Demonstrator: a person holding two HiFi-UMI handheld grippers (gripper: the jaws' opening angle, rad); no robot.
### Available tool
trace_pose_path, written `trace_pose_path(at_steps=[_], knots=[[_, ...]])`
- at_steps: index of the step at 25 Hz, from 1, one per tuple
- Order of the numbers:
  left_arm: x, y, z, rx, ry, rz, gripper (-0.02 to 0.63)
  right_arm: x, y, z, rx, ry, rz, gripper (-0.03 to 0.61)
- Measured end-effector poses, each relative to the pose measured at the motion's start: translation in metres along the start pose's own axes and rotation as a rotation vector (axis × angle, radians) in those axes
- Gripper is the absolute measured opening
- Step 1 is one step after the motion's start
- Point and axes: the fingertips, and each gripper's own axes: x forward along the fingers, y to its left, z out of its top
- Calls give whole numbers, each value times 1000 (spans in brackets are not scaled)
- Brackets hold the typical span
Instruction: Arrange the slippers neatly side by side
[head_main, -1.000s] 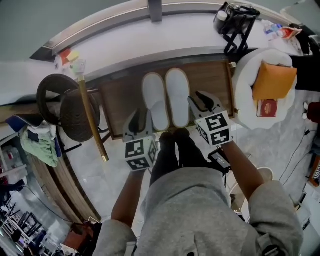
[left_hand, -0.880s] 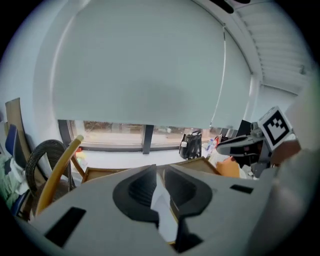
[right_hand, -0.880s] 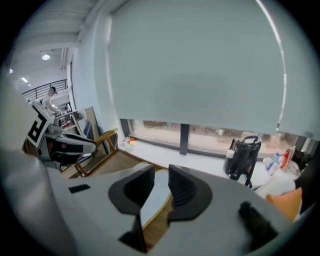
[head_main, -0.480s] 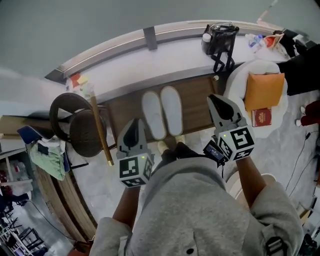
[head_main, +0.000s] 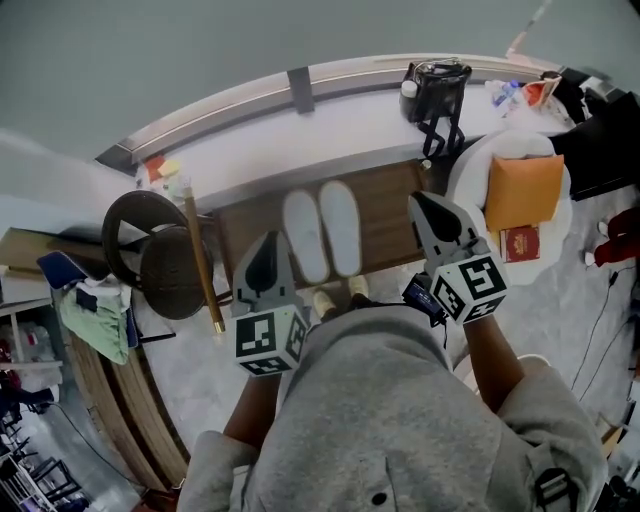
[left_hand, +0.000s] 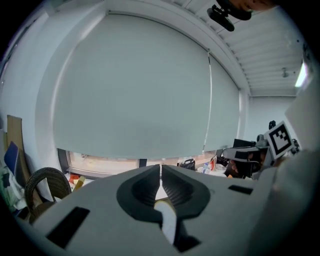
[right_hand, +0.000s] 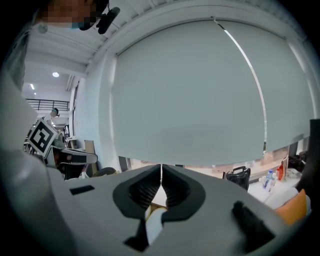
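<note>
Compared with a second ago, the left gripper (head_main: 266, 246) and the right gripper (head_main: 421, 206) have both come up and away from the floor. Back then they hung low, just beside the near ends of the slippers. Now they are held level in front of the person's grey sweatshirt (head_main: 400, 410), well apart from the footwear. Both tongs are clenched and hold nothing: each gripper view shows its jaws met tip to tip, with only the window blind beyond.

The left white fabric slipper (head_main: 302, 236) and the right white fabric slipper (head_main: 340, 228) lie as they did, touching or nearly so along their inner sides. That suggests the arranging is finished and the person is stepping back.

The pair sits on the brown wooden floor board (head_main: 386, 214), a little left of its middle. The long axes run parallel from the board's near edge towards its far edge under the white window sill (head_main: 250, 130). The near ends are about level with each other. Which end is the toe cannot be told here.
</note>
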Motion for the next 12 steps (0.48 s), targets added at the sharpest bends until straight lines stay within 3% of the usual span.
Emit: trace_pose_path(at_steps=[12], knots=[[0,7,-7,-23,18,27,18,7,7,-9,11,20,23,31]])
